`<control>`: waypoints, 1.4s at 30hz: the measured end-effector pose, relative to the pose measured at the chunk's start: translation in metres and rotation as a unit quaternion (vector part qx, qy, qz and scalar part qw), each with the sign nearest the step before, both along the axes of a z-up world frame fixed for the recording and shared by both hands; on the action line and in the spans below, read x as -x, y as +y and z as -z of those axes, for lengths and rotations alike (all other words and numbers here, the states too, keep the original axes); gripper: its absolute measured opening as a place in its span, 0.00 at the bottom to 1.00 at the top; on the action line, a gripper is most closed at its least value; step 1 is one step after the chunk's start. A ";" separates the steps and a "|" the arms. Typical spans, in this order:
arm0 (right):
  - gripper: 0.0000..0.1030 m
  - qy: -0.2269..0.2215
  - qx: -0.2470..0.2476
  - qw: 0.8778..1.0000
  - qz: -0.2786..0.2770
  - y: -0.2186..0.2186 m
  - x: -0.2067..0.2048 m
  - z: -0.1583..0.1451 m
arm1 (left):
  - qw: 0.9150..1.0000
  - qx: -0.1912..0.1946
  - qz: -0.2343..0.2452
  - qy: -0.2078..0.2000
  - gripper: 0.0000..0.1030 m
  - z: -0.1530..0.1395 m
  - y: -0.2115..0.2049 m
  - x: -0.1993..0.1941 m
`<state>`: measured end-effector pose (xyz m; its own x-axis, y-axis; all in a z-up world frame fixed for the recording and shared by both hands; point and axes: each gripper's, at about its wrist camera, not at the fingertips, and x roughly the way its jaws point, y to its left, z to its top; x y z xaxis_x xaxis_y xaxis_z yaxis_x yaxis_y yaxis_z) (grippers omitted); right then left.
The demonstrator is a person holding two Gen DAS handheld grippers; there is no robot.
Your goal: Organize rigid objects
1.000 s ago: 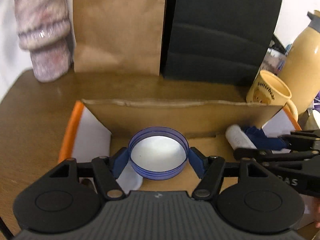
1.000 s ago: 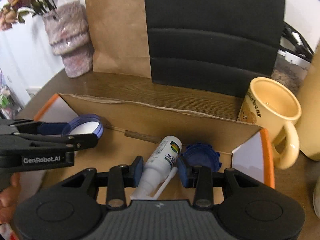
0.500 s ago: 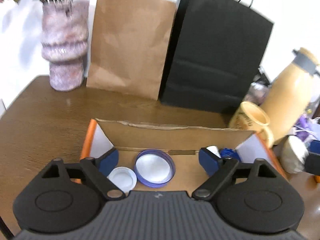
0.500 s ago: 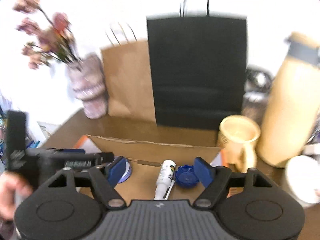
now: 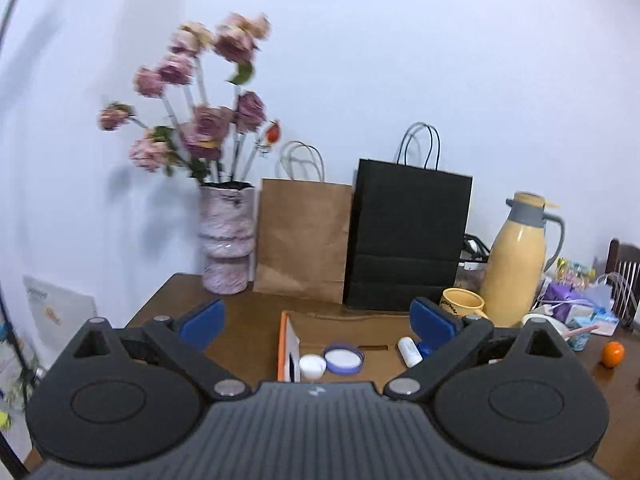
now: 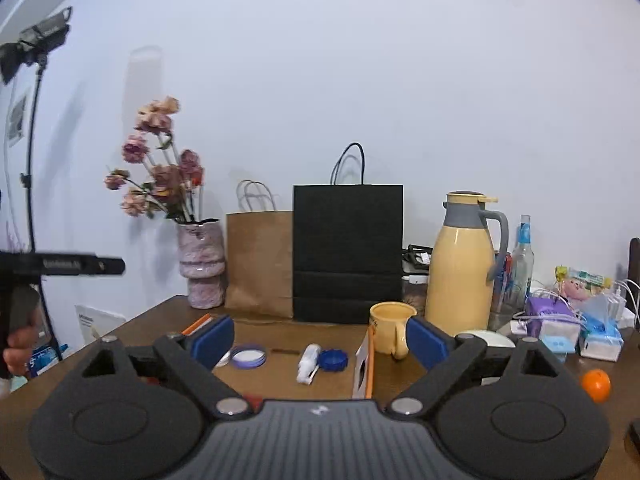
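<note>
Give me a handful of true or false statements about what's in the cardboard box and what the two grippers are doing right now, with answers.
1. Both grippers are open and hold nothing. True: the left gripper and the right gripper have their jaws spread wide.
2. The white spray bottle stands upright in the cardboard box. False: it lies on its side.
3. The dark blue cap lies beside the spray bottle. True.
4. The yellow mug sits inside the box. False: it stands on the table outside it.
5. The purple-rimmed lid is stacked on the white cap. False: they lie side by side.
</note>
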<state>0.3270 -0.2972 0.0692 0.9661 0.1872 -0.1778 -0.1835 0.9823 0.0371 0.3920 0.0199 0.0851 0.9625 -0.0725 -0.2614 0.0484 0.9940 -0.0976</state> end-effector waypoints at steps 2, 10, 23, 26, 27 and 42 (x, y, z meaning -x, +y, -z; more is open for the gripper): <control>0.90 -0.015 0.005 1.000 -0.015 0.009 0.024 0.009 | 1.000 0.007 -0.007 -0.014 0.99 0.002 0.005 0.031; 0.93 -0.049 0.008 0.998 -0.048 0.043 0.093 0.028 | 0.997 -0.046 -0.023 -0.064 1.00 0.035 0.001 0.133; 0.97 -0.050 0.033 0.996 -0.066 0.073 0.132 0.038 | 0.997 0.006 -0.012 -0.075 1.00 0.047 0.022 0.183; 0.97 -0.045 0.044 0.995 -0.073 0.072 0.140 0.047 | 0.996 -0.004 -0.028 -0.087 1.00 0.054 0.021 0.199; 0.97 -0.048 0.047 0.995 -0.073 0.069 0.143 0.051 | 0.995 -0.006 -0.034 -0.090 1.00 0.056 0.021 0.206; 0.97 -0.051 -0.007 0.997 -0.056 0.041 0.206 0.100 | 0.992 -0.059 -0.070 -0.081 1.00 0.092 -0.004 0.290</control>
